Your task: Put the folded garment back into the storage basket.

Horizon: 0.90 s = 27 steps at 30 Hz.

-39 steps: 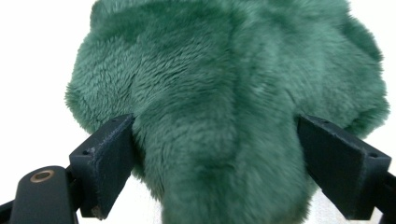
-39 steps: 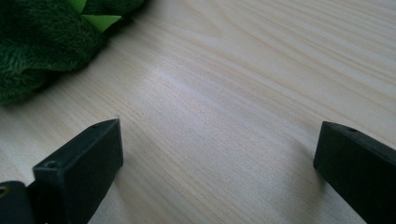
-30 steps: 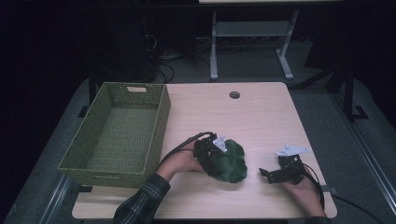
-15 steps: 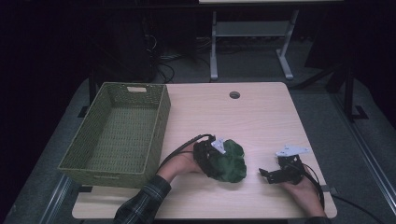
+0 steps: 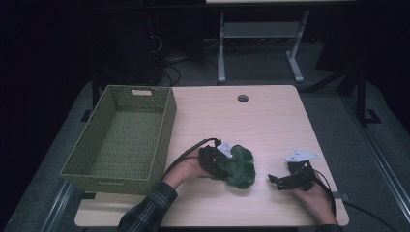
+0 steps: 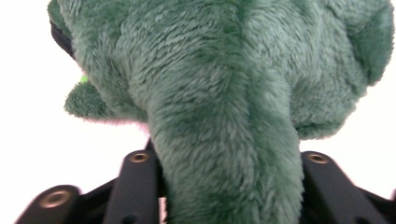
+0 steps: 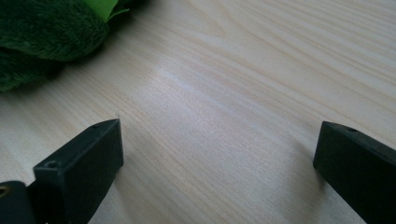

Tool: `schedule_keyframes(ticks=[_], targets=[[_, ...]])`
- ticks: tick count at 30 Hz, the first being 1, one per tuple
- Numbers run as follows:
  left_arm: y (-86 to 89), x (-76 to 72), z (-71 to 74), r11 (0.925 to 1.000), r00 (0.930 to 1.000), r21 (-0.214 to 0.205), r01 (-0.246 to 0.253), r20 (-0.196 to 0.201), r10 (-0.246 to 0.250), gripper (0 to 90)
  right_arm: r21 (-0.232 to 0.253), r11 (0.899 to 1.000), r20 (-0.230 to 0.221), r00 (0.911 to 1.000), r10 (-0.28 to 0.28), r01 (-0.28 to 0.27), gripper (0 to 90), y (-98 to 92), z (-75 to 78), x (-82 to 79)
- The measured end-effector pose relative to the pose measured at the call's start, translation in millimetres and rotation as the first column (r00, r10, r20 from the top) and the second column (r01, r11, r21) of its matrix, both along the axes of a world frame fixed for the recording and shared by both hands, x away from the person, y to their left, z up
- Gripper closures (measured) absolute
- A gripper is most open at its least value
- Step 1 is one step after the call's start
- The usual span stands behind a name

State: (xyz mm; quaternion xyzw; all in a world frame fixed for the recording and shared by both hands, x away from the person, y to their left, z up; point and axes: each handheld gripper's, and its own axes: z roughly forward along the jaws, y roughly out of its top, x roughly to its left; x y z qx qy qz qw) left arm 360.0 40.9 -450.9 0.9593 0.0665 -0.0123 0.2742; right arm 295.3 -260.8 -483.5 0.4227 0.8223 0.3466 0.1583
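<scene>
Green plush toy (image 5: pixel 237 166): lying on the wooden table (image 5: pixel 270 121), near its front edge, well apart from the woven basket (image 5: pixel 123 137) at the table's left; its position is matching the earlier frames.

Left gripper (image 5: pixel 215 159): pressing into the toy's left side. Its jaws have just been closing, and in the left gripper view a thick fold of green fur (image 6: pixel 224 163) is sitting between the two black jaws, both of which are bearing against it. Earlier the jaws were standing wider around the toy; now they are clenching it. The hand (image 5: pixel 186 169) is staying where it was.

Right gripper (image 5: pixel 285 180): resting on the table to the right of the toy, apart from it, jaws spread wide over bare wood and grasping nothing; unchanged from before.
</scene>
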Motion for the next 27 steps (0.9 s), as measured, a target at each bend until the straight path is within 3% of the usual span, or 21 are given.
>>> schedule_keyframes(ticks=[4,18,27], targets=[[0.8,0.1,0.1,0.9999,0.9999,-0.003,-0.011,-0.013,0.011,65.0,0.0,1.0,0.0,1.0,0.0,0.0,1.2,0.0,0.0,0.0],[2.6,1.5,4.2,0.9986,0.9977,-0.023,-0.047,-0.051,0.046,65.3,-0.001,1.0,0.001,1.0,0.004,-0.004,1.2,0.0,0.0,0.1],[1.9,-3.0,23.9,0.9977,0.9972,-0.04,-0.055,-0.053,0.053,65.2,-0.001,1.0,0.0,1.0,0.003,-0.003,1.2,0.0,0.0,0.0]])
